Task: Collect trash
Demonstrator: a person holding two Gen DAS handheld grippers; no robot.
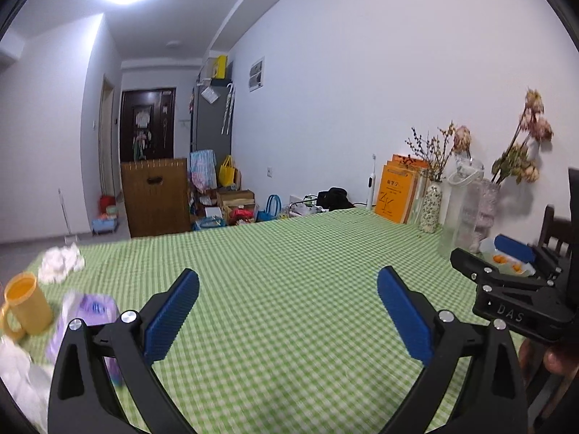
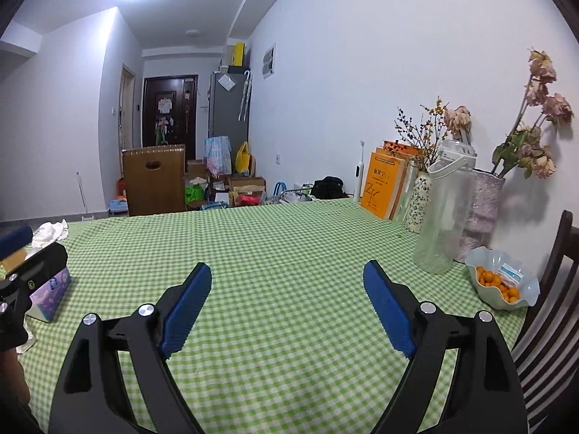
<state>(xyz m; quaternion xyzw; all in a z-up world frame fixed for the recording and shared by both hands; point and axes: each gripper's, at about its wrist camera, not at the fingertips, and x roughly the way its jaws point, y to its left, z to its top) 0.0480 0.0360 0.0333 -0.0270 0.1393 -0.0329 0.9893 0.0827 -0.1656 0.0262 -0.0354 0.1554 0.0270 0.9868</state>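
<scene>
My left gripper (image 1: 287, 311) and right gripper (image 2: 287, 302) both hung spread wide over the green gingham tablecloth (image 2: 289, 238), ribbed blue pads bare, grasping nothing. The trash, a crumpled white tissue wad (image 1: 60, 261), lay at the far left table edge; beside it stood a yellow plastic mug (image 1: 27, 305) and a soft purple tissue pack (image 2: 50, 291).

A green-and-white checked tablecloth (image 2: 282, 253) covers the table across the middle of the frame. At the right stands a clear plastic jug with a white handle (image 2: 445, 209), beside a small floral vase of dried twigs (image 2: 418, 204) and orange books (image 2: 383, 188) leaning on the wall. A pale scalloped bowl of small orange fruit (image 2: 503, 284) sits lower right. At the left, a yellow plastic mug (image 1: 27, 305). A brown wooden crate (image 2: 153, 181) stands beyond.
</scene>
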